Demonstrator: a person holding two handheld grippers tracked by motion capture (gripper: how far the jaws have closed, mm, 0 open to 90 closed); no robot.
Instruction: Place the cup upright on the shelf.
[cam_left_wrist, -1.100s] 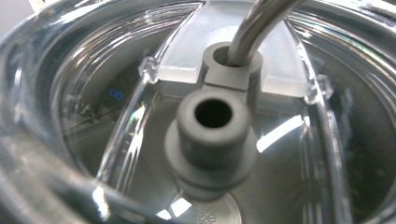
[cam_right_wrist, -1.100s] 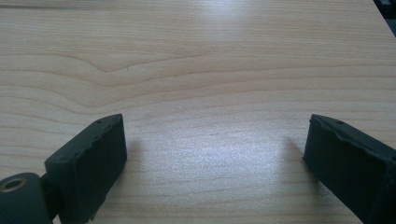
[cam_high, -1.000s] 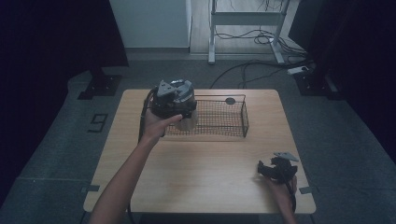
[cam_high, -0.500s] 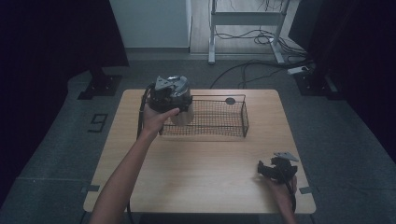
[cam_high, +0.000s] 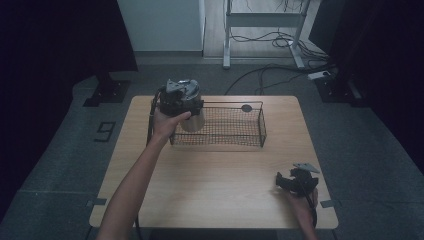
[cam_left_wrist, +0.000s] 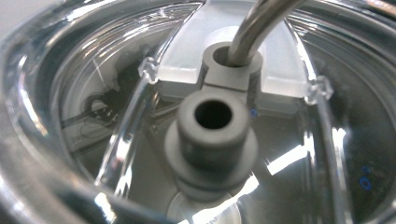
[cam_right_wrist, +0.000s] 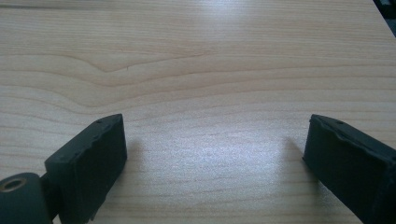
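I hold my left gripper over the wire basket's left end, pressed close on a clear lidded container, so I cannot tell its jaws' state; my right gripper rests spread wide over the bare table, idle

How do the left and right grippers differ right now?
The left gripper is raised at the wire basket's left end, over a shiny container; the right gripper sits low near the table's near right corner. The right gripper's jaws stand wide apart over bare wood; the left gripper view is a close-up of a clear lid, its jaws unseen. Each is hand-held.
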